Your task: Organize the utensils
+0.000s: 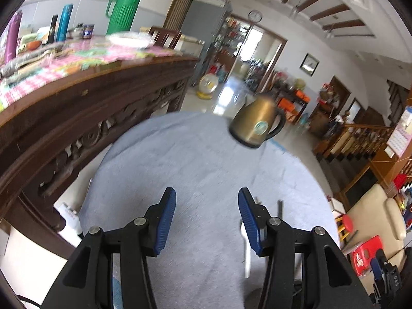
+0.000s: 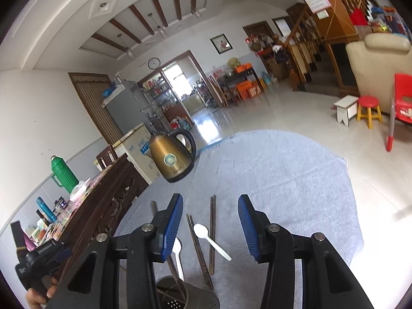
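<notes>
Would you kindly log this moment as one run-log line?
left gripper: jaws open, empty | right gripper: jaws open, empty | white spoon, chopsticks on cloth | holder below

The left hand-held gripper (image 1: pixel 207 220) points forward and downward, its two black fingers ending in ribbed blue pads (image 1: pixel 164 222) that stand apart with nothing between them and nothing pressed by either pad. The right hand-held gripper (image 2: pixel 209 225) is angled down less steeply, its blue pads (image 2: pixel 172 228) likewise parted and gripping nothing. In the right wrist view the left hand-held gripper's black body shows at the lower left edge, with the person's hand (image 2: pixel 38 294) wrapped around its handle from below; only part of that hand is visible. The hand on the right hand-held gripper is out of view.
</notes>
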Action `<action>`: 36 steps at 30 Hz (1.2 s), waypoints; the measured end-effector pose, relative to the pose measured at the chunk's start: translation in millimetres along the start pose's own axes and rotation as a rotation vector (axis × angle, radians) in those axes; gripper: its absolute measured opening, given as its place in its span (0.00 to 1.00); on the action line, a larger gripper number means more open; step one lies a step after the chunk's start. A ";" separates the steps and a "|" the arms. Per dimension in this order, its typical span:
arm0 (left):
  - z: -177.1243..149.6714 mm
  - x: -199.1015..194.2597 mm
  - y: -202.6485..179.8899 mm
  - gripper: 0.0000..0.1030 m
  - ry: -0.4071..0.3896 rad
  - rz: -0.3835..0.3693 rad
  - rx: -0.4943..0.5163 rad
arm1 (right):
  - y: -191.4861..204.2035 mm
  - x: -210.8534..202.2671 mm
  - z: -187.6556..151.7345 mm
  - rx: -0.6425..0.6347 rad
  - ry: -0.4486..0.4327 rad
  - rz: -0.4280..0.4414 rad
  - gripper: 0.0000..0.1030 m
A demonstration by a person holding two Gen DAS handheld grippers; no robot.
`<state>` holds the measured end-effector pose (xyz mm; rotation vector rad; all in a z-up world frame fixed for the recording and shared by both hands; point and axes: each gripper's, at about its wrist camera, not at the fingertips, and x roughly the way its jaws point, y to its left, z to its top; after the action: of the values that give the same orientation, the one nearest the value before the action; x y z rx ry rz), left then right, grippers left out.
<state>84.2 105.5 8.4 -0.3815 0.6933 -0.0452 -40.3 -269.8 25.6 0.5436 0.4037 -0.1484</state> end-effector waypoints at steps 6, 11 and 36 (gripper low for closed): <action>-21.1 38.8 5.5 0.50 0.107 0.047 0.026 | -23.4 31.9 -14.7 0.056 0.134 0.013 0.46; -37.5 67.7 5.4 0.50 0.189 0.080 0.061 | -39.5 60.1 -33.9 0.088 0.250 0.017 0.46; -59.6 176.5 -51.1 0.44 0.358 0.002 0.256 | 1.7 236.2 -52.5 -0.219 0.572 0.334 0.42</action>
<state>187.0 9.1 -123.6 -0.1254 1.0289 -0.2020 157.8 -248.0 -111.6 0.4226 0.8660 0.3797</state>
